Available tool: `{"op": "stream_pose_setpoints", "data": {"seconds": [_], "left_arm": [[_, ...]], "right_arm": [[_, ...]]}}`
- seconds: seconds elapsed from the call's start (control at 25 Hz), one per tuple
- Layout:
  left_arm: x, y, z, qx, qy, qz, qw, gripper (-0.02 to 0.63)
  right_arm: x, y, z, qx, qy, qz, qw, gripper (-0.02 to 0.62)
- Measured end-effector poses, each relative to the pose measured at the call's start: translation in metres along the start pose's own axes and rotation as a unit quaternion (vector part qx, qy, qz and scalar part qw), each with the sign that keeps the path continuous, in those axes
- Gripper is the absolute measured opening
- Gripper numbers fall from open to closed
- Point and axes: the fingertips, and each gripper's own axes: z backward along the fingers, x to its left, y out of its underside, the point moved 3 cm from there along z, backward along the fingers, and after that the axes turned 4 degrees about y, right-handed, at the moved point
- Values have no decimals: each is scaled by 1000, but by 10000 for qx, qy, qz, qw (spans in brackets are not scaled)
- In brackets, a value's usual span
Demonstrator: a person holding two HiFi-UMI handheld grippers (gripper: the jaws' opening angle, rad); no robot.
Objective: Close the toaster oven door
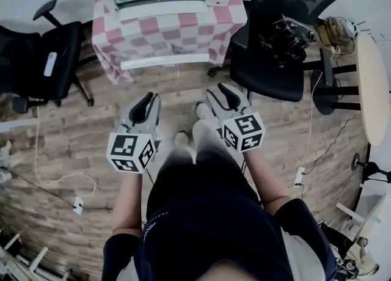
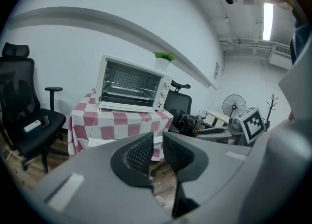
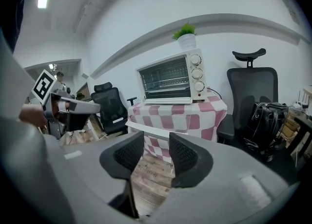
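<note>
Left gripper view shows me the left gripper (image 2: 157, 142) with its jaws only a narrow slit apart. Nothing sits between them, and through the slit I see checked cloth and floorboards. In the right gripper view the right gripper (image 3: 157, 142) is spread clearly wider, its pads touching nothing and only wooden floor (image 3: 146, 179) showing in the gap.

From the head view, both grippers are held side by side and level with each other, pointing forward and slightly down. The marker cubes (image 1: 129, 151) are nearest the body and a forearm (image 1: 125, 203) trails back from each.

Well ahead of both sets of jaws, and apart from them, the toaster oven (image 3: 170, 77) stands on a table draped in pink-and-white checked cloth (image 1: 174, 32). Its long axis runs side to side across my line of sight. Its front faces back toward the grippers, with the column of knobs (image 3: 196, 72) at the right end.

A flat white slab (image 3: 168, 100) juts toward me along the bottom of the opening. I take it for the door folded down, though I cannot be sure. The wire racks are plainly visible behind it.

A small potted plant (image 3: 186, 35) sits on the oven's top above the knobs. Out past the left gripper stands a black office chair (image 1: 55, 60). Out past the right gripper, a second chair (image 1: 275, 72) carries a black bag (image 1: 287, 36).
</note>
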Motion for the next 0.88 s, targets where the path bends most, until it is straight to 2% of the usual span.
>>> {"op": "stream_pose_setpoints", "data": {"seconds": [0.36,0.88], "left_arm": [[15,-2,-30,48,-271,200,9994,81],[26,8,-90,434,-641,499,9957,81]], "right_arm": [[-33,7,-46,324,-279,326,9986,164],[-71,34,-105,797,-875,470,9919,173]]}}
